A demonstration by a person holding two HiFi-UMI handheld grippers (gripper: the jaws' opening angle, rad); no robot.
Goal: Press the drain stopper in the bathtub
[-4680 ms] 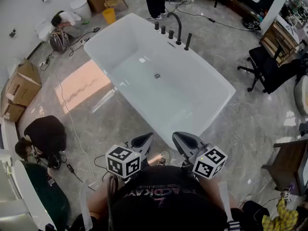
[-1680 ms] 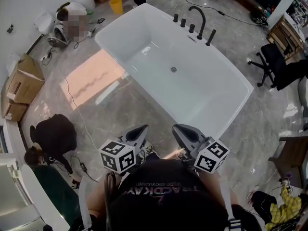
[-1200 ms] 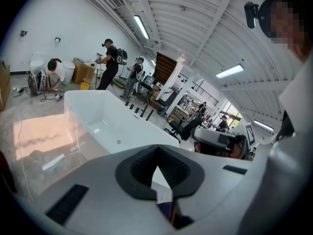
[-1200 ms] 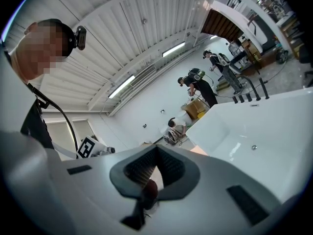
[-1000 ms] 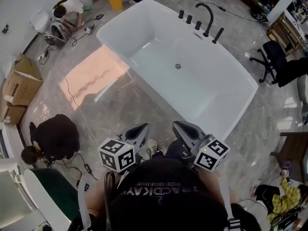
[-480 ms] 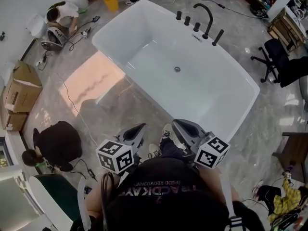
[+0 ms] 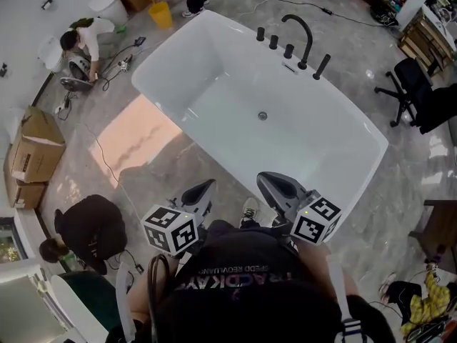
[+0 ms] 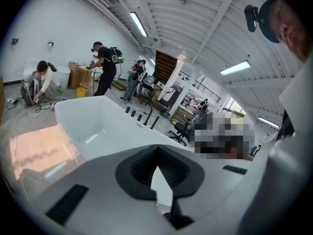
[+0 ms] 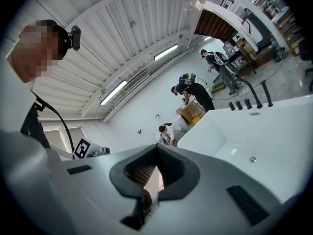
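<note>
Drain stopper point(image 7: 262, 116): sits mid-floor in bathtub point(image 7: 335, 170), well ahead and lower down. Lies almost straight off right gripper point(image 7: 265, 179), probably nearer than left gripper point(image 7: 207, 186). Jaws on each pressed together, holding nothing.

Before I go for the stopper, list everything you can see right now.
bathtub: one, white, middle of the floor
drain stopper: one, metallic, centre of the tub floor
faucet: one, black, on the tub's far rim
fittings: four, black, on the rim beside the faucet
bucket: one, yellow, beyond the tub's far left corner
boxes: two, cardboard, left edge
chair: one, black, right of the tub
people: three; one crouched near left, one crouched far left, one standing at the top edge
left gripper: grey, shut, nothing held, short of the tub
right gripper: grey, shut, nothing held, short of the tub
</note>
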